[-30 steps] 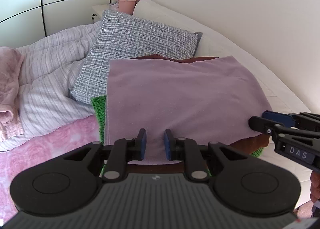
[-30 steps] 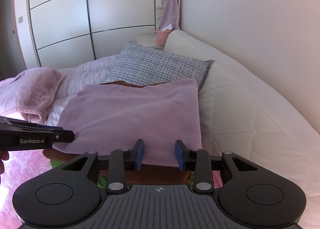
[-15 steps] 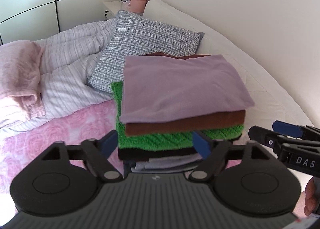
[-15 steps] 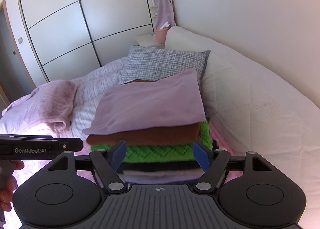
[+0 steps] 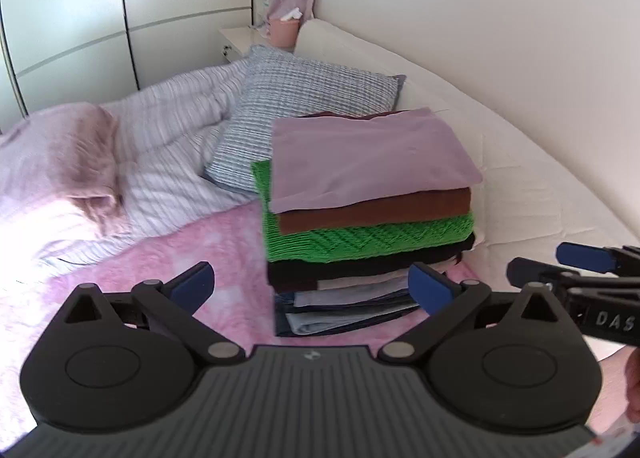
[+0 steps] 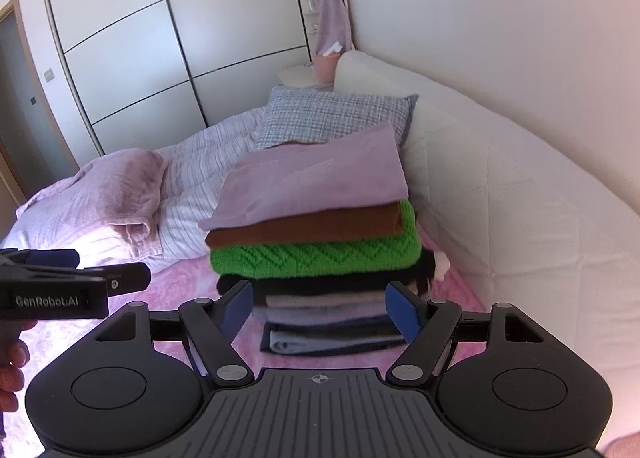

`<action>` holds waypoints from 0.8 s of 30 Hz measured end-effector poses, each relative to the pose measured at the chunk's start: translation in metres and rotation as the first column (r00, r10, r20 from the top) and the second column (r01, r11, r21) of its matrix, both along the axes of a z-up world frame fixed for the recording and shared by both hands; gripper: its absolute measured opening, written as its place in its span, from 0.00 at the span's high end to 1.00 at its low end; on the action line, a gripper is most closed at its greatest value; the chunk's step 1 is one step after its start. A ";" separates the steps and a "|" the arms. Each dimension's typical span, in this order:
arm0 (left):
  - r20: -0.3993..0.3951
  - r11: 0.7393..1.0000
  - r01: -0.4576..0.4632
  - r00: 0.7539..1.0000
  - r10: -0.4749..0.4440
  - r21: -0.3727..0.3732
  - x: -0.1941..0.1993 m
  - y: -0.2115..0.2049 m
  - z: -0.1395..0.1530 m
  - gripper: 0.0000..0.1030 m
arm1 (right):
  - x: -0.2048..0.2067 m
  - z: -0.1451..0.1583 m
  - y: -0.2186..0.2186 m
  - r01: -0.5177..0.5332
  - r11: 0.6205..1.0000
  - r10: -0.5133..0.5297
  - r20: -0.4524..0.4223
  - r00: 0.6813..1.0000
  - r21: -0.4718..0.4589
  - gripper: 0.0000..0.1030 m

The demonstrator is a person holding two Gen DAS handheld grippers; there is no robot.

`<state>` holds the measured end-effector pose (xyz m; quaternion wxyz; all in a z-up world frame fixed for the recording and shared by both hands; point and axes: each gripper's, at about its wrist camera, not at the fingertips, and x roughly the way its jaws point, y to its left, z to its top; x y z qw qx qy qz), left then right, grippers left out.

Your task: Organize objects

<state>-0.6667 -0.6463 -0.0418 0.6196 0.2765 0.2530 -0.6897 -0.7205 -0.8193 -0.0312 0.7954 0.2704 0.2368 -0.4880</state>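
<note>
Jaws: left gripper (image 5: 311, 285) opening, right gripper (image 6: 319, 312) wide; we hold nothing. Bed (image 5: 200, 250) carries folded stack (image 5: 370, 218) beside headboard; lilac cloth (image 5: 368, 154) tops it. Placement looks done; next we need another loose item.

Location: a bedroom in a home. Indicators: a bed (image 5: 224, 242) with a pink floral cover, a striped duvet (image 5: 172, 146), a checked pillow (image 5: 304, 106), a padded white headboard (image 6: 500, 194), a sliding-door wardrobe (image 6: 132, 50), a nightstand (image 5: 236, 38) and a stack of folded clothes (image 6: 320, 242).
</note>
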 end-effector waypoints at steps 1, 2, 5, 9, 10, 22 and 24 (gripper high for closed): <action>0.021 1.000 -0.002 1.000 0.002 -0.008 -0.001 0.004 0.000 0.01 | -0.002 0.001 0.005 0.004 1.000 -0.004 0.003 1.000 0.005 0.32; 0.033 1.000 0.002 0.999 -0.002 -0.017 -0.002 0.009 0.001 0.01 | -0.003 0.001 0.008 0.006 1.000 -0.007 0.006 1.000 0.010 0.32; 0.012 1.000 0.014 1.000 -0.014 0.001 0.001 0.020 0.000 0.01 | -0.008 0.003 0.019 0.015 0.999 -0.015 0.013 1.000 0.030 0.32; -0.020 0.999 0.019 1.000 -0.018 0.029 0.005 0.034 -0.002 0.01 | -0.011 0.003 0.032 0.019 0.998 -0.019 0.003 1.000 0.056 0.32; -0.024 0.999 0.021 1.000 -0.020 0.035 0.006 0.037 -0.003 0.01 | -0.010 0.003 0.035 0.019 0.998 -0.019 -0.001 1.000 0.061 0.32; -0.036 0.997 0.035 0.999 -0.033 0.068 0.010 0.064 -0.007 0.01 | -0.012 0.000 0.058 0.014 0.997 -0.012 -0.029 1.000 0.071 0.32; -0.033 0.997 0.035 0.999 -0.033 0.073 0.010 0.067 -0.009 0.01 | -0.012 0.000 0.061 0.011 0.997 -0.009 -0.033 0.999 0.070 0.32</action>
